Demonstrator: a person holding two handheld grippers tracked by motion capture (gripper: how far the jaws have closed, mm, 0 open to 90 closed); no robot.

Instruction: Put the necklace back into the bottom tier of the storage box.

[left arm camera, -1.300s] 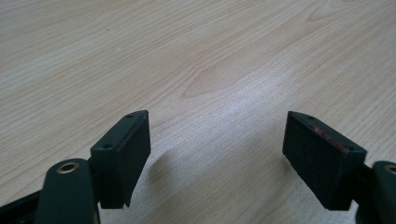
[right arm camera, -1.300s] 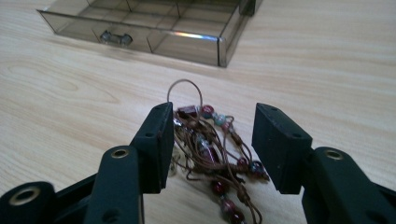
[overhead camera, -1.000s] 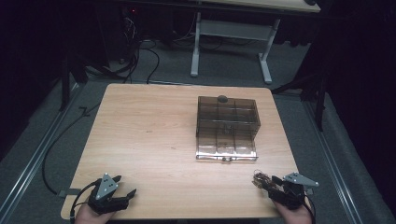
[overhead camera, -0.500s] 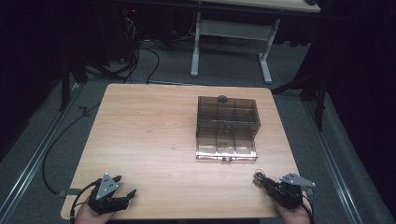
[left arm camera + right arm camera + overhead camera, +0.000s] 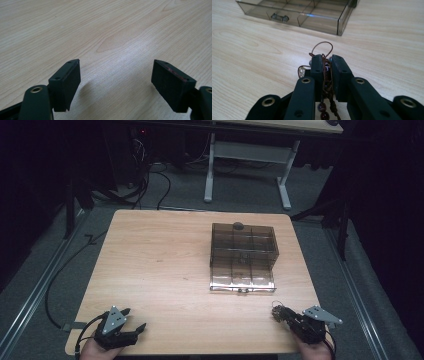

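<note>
Item one: the beaded cord bracelet (image 5: 325,75), dark brown cord with dark red-brown beads, sits at the near right corner of your table (image 5: 165,265), pinched between the closed jaws of your right gripper (image 5: 327,60). Its long axis runs along the jaws: in the right gripper view a thin loop of cord stands out past the jaw tips toward the box, and two round beads with a knotted strand hang back toward your hand; a small pale filigree piece shows at the left of the jaws, just above the wood. In the high view the bracelet (image 5: 278,310) shows as a small dark cluster at the tips of the right gripper (image 5: 281,312), pointing up and left toward the box's near edge. Item two: the smoky clear plastic compartment box (image 5: 243,256), well apart from the bracelet, right of the table's centre, its long axis running away from you, with a metal clasp on its near wall and a small dark knob-like thing at its far edge. Item three: your left gripper (image 5: 116,75) at the near left corner, jaws spread wide over bare wood, holding nothing. No writing, label or brand can be read anywhere.
</note>
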